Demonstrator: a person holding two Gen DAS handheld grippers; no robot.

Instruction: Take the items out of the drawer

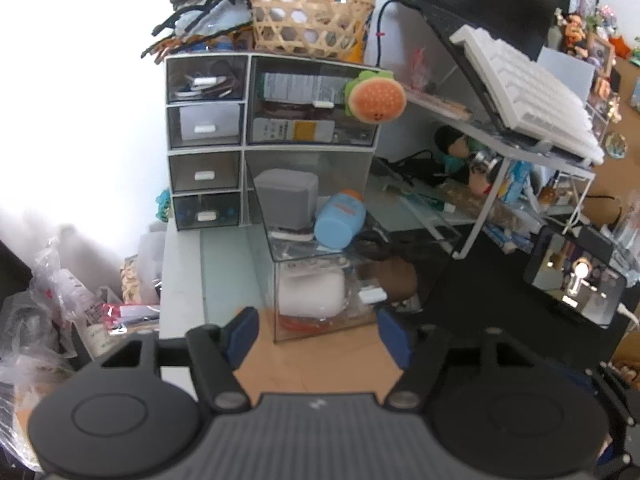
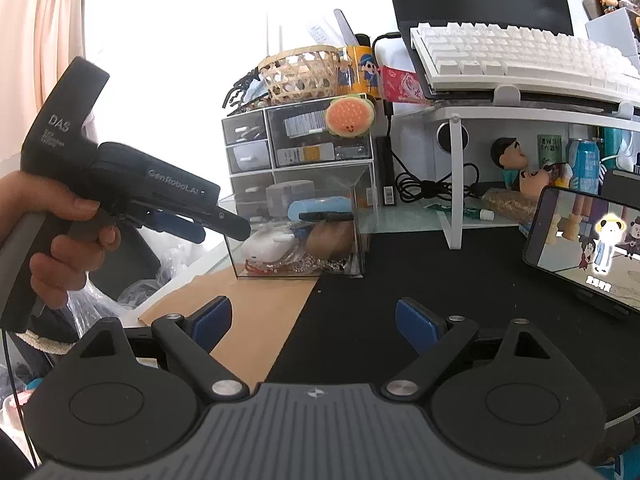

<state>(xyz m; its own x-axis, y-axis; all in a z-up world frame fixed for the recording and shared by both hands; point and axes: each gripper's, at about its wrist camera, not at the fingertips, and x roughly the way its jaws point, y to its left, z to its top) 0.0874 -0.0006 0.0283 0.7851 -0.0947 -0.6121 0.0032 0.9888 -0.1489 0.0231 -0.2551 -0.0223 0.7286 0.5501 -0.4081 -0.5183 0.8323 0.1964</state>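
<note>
Left view, drawer: the big clear drawer is pulled out of the organizer, its front near the left tool.
Left view, stuff inside: grey box at the back, blue bottle on its side next to it, white pouch by the front wall. All 3 are inside the drawer.
Left view, left tool: wide open, nothing in it, tips just short of the drawer front.
Right view, drawer: same clear drawer sits on the tabletop, pouch and blue bottle show thru the wall.
Right view, left tool: held in the left hand, tips at the drawer's near edge. Can't tell from here if they touch it.
Right view, right tool: the right tool is open wide, empty, hangs over the tabletop well back from the drawer.
Done so far: drawer open, I'd say.
Left to do: prob. all the taking out. No drawer item seems to lie on the tabletop yet.
</note>
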